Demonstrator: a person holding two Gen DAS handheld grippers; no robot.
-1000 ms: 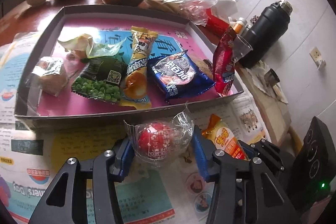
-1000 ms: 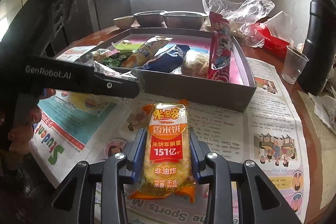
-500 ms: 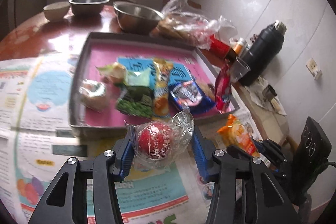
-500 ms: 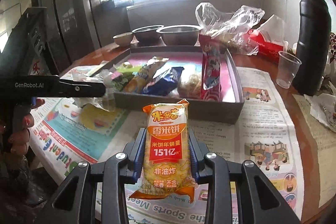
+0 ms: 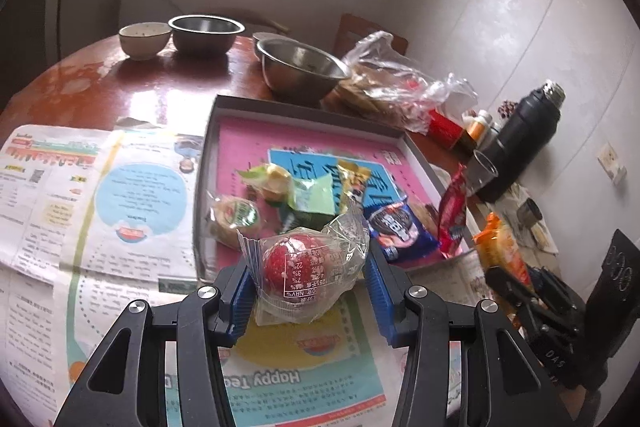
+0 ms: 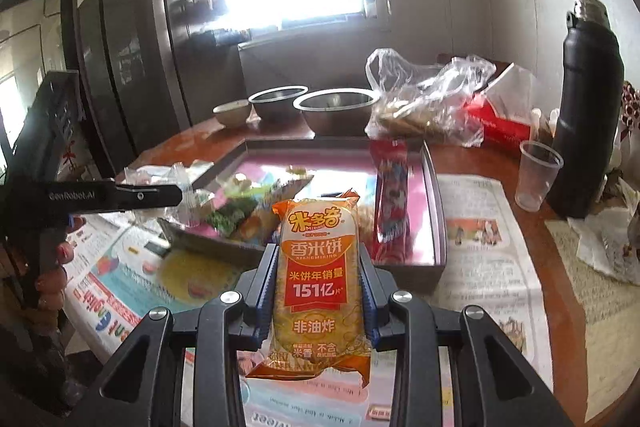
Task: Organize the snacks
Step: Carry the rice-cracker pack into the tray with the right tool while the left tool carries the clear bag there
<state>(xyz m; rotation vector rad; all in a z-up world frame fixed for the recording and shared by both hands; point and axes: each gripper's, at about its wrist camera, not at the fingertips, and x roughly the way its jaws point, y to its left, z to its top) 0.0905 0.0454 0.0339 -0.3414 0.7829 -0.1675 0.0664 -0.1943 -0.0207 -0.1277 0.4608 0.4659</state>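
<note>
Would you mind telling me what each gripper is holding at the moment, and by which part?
The left gripper clamps a clear-wrapped red round snack by its sides. The right gripper clamps an orange rice cracker packet across its long side edges, around mid-length.

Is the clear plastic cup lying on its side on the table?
No, the clear plastic cup stands upright, mouth up, on the newspaper beside the black flask.
</note>
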